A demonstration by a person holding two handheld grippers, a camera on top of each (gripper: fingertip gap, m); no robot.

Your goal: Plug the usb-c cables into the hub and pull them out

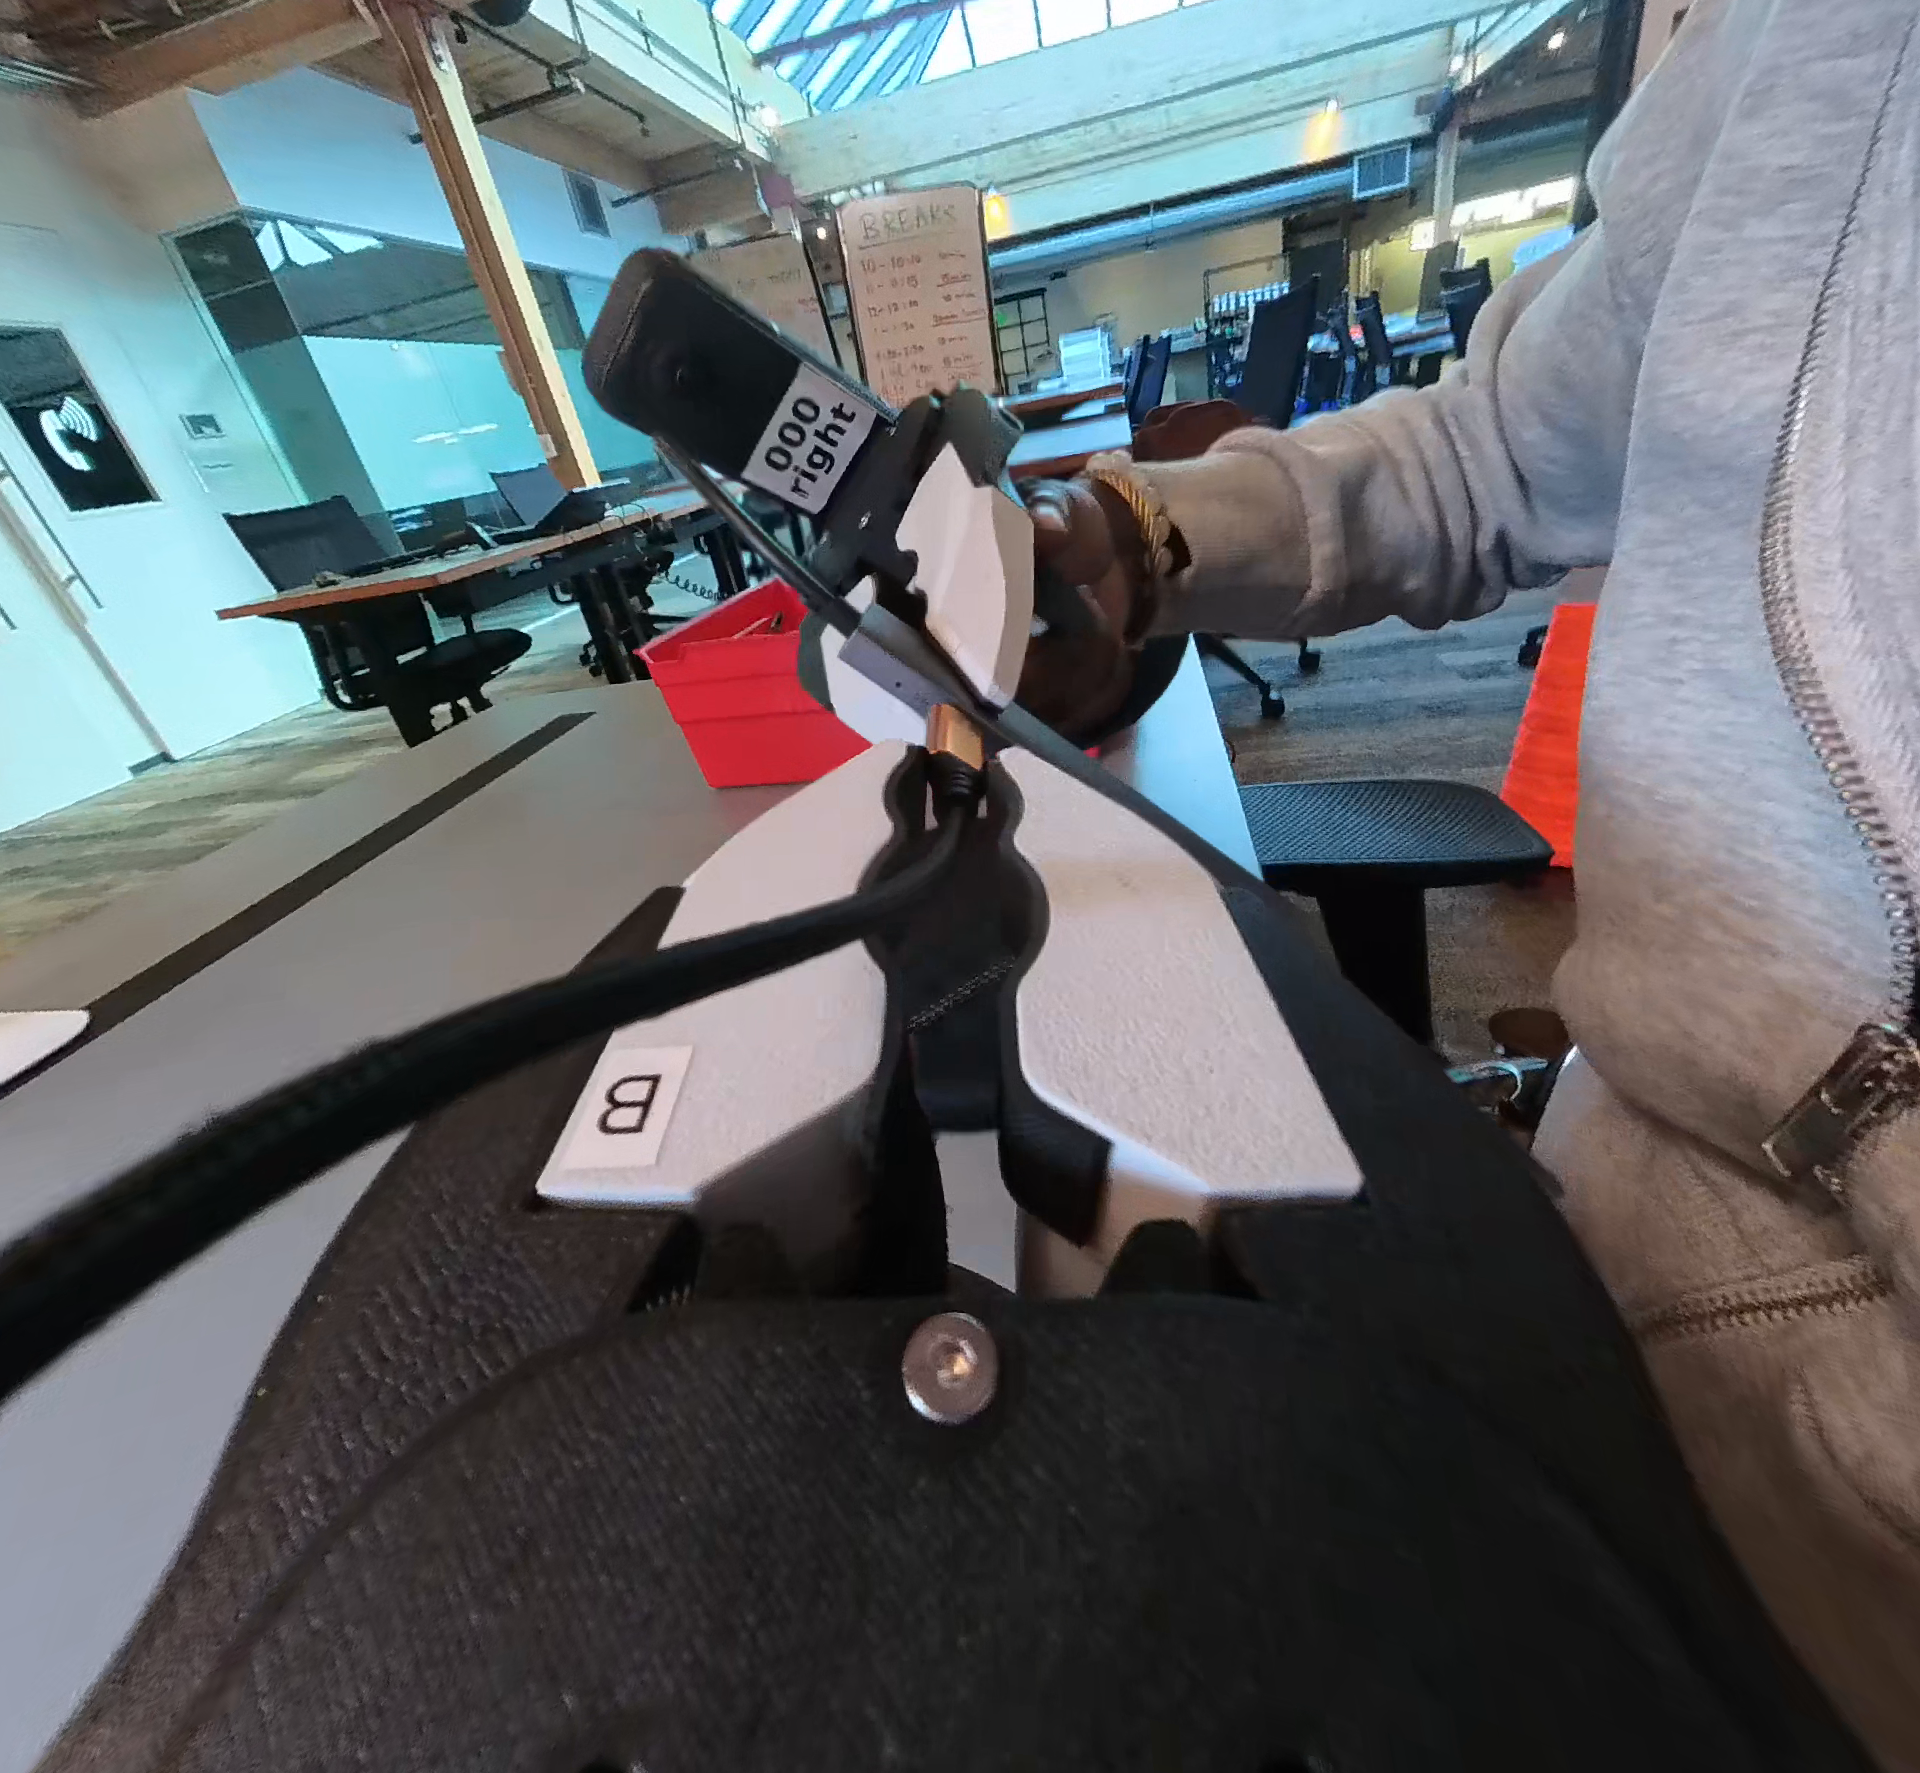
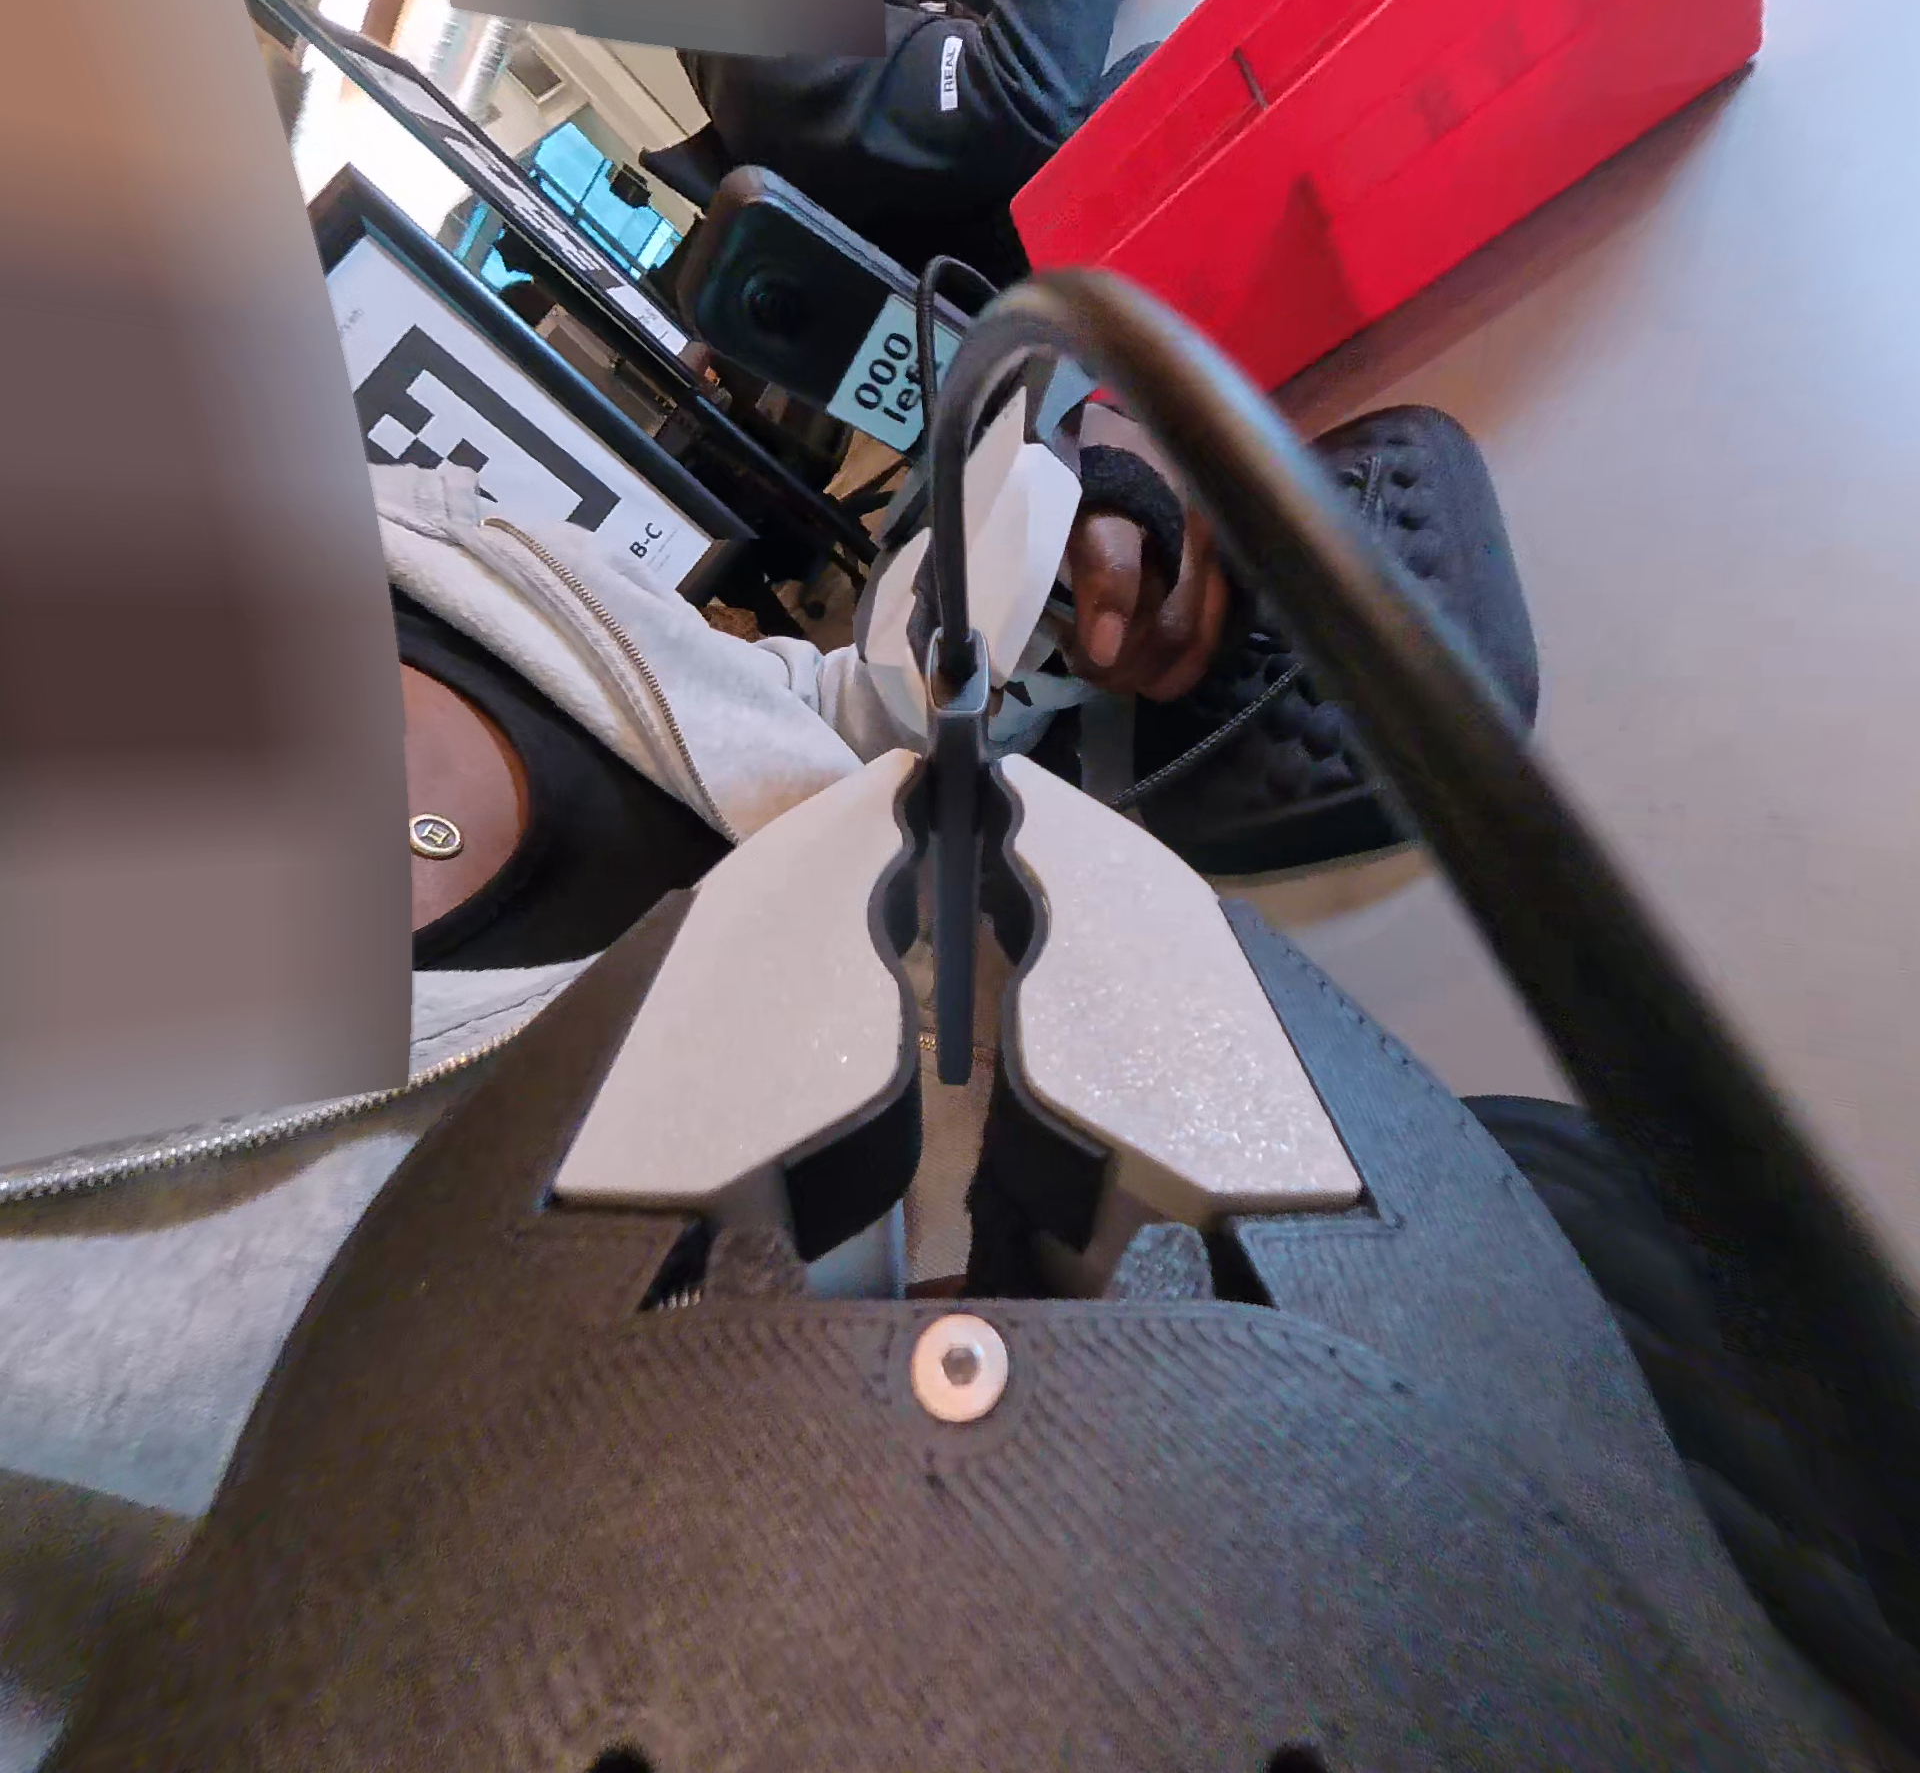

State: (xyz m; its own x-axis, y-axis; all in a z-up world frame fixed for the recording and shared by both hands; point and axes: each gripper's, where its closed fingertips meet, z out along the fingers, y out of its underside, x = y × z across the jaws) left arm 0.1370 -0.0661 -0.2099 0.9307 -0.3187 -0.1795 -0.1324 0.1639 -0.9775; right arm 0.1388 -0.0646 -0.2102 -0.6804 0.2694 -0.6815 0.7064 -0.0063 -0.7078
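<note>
The wide, smooth grey table [image 1: 343, 850] is spreading beneath both tools, and in the left wrist view a red plastic bin [image 1: 743, 689] is sitting on its far part, just behind the meeting point of the two grippers. A person in a light grey zip-up hooded jacket [image 1: 1714, 580] is standing close at the right edge of that view, one sleeve reaching out to the handle of the right gripper [image 1: 914, 658]. The left gripper [image 1: 951, 778], with white textured fingers [image 1: 790, 975] on a black printed body, is clamping narrowly on the gold-coloured metal plug [image 1: 953, 738] of a thick black braided usb-c cable [image 1: 436, 1037], which is trailing back over the left finger and off the frame's left edge. The right gripper is pinching a slim dark grey metal hub [image 1: 902, 676] between its white fingers, holding it in the air above the table edge. The plug's tip is touching the hub's edge, though how deep it is seated cannot be told. In the right wrist view the right gripper [image 2: 956, 773] is holding the same hub [image 2: 954, 892] edge-on, squeezed tightly between its pale fingers [image 2: 1143, 996], while the left gripper [image 2: 961, 658] is facing it at the hub's far end, and a thin black lead [image 2: 940, 476] is rising from that end.
</note>
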